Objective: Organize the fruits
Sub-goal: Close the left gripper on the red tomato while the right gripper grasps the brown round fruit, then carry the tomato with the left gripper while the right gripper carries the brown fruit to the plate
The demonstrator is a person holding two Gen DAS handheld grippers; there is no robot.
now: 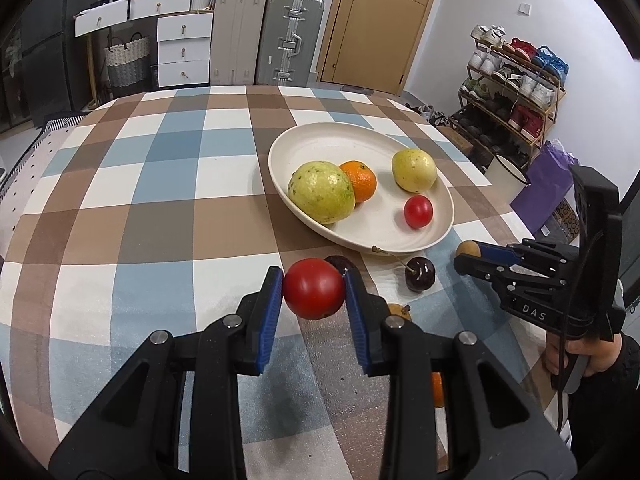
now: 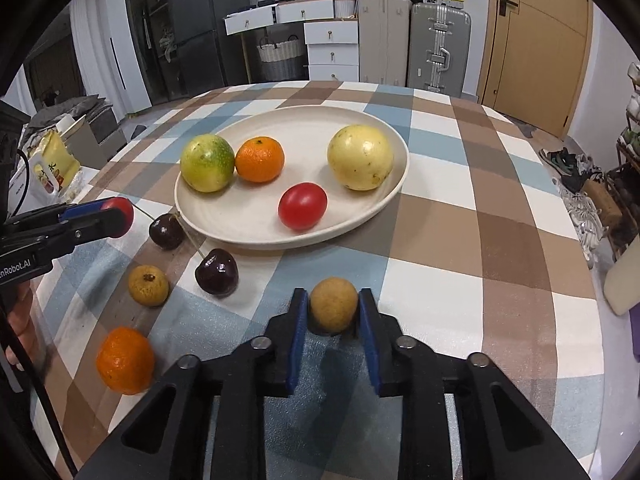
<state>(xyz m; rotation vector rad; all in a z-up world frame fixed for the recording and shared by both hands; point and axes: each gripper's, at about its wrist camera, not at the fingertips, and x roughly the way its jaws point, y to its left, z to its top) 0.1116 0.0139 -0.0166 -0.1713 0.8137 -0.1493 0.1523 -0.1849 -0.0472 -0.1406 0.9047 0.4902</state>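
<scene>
From the left wrist view, the left gripper (image 1: 314, 294) has its blue pads pressed on either side of a red tomato (image 1: 314, 294), clamped between them above the checked tablecloth (image 1: 140, 200). Beyond it sits the cream plate (image 1: 320, 144), carrying a green-yellow guava (image 1: 321, 192) touching an orange mandarin (image 1: 359, 181), a yellower guava (image 1: 413, 170) toward the far right rim, and a small red tomato on the plate (image 1: 418, 211). A dark cherry (image 1: 419, 275) lies on the cloth just in front of the plate's near rim. To the right, the right gripper (image 1: 470, 252) comes in sideways with a tan longan (image 1: 467, 249) at its tip.

From the right wrist view, the right gripper's jaws are closed on the longan (image 2: 334, 310), both blue pads touching it, down near the cloth. Left of it lie a second cherry (image 2: 217, 272), a loose longan (image 2: 148, 285) and a loose mandarin (image 2: 125, 360), all apart from each other. Another cherry (image 2: 167, 231) rests just beside the plate's edge (image 2: 304, 118). At the far left, the left gripper's held tomato (image 2: 120, 216) shows between its fingers.
</scene>
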